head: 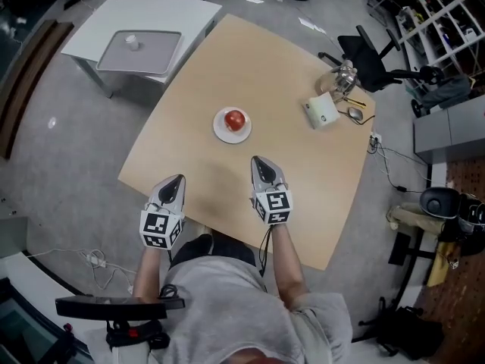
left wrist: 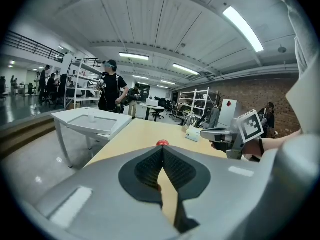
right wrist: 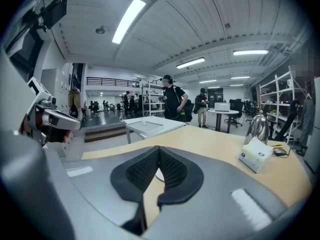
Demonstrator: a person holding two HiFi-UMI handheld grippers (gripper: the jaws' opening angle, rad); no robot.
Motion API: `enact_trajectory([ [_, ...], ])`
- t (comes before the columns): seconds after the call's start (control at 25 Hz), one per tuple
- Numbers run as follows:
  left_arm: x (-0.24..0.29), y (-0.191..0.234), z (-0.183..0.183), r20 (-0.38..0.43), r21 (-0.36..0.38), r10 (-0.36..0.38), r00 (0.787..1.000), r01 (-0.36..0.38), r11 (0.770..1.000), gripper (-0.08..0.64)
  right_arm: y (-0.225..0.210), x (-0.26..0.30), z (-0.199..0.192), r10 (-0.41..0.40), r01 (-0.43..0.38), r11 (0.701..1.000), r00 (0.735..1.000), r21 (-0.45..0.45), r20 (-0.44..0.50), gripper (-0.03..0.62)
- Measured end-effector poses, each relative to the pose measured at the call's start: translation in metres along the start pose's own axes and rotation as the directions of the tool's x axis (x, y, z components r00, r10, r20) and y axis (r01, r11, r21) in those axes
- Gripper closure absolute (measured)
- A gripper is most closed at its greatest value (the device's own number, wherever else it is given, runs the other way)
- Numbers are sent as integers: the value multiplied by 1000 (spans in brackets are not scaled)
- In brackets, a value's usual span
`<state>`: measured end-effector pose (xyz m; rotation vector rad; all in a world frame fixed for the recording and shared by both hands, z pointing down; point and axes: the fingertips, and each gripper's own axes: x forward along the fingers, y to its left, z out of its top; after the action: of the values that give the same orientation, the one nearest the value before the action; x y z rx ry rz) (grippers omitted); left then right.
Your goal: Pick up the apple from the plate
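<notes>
Both grippers shut and empty, near the apple.
Your left gripper [head: 176,179] and right gripper [head: 260,160] press their ribbed black pads [left wrist: 147,170] together on nothing. Beyond them, the glossy red apple [head: 235,119] sits on a round white plate [head: 223,133] on the pale wooden table [head: 303,173].

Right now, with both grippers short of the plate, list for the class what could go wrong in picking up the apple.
1. The right gripper and left gripper both have their jaws together; reaching the apple like that would likely shove it, not grasp it.
2. The apple is round and sits loose on a small plate; an off-centre squeeze could roll it off.
3. Nothing holds the plate, so a low approach may slide it.
</notes>
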<state>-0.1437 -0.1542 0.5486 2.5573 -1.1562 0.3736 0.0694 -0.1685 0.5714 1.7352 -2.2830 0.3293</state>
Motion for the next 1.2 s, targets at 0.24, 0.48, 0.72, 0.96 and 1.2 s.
enact_trajectory([
  [0.24,19,0,-4,-22,-15,5,1000,-5,1000,540,-15,38,0,28,-29,999,999,-41,-27,585],
  [0.48,26,2,-9,-42,-33,21,999,-22,999,540,-27,68,-2,58,-64,995,996,-81,-65,584],
  [0.72,29,8,-14,-53,-57,48,997,-51,997,540,-34,103,-9,85,-99,987,990,-127,-110,563],
  [0.96,25,16,-17,-57,-72,84,995,-88,994,540,-36,132,-22,106,-131,981,981,-146,-165,534],
  [1.2,21,27,-23,-71,-89,115,991,-121,989,540,-38,157,-37,113,-151,974,969,-167,-219,468],
])
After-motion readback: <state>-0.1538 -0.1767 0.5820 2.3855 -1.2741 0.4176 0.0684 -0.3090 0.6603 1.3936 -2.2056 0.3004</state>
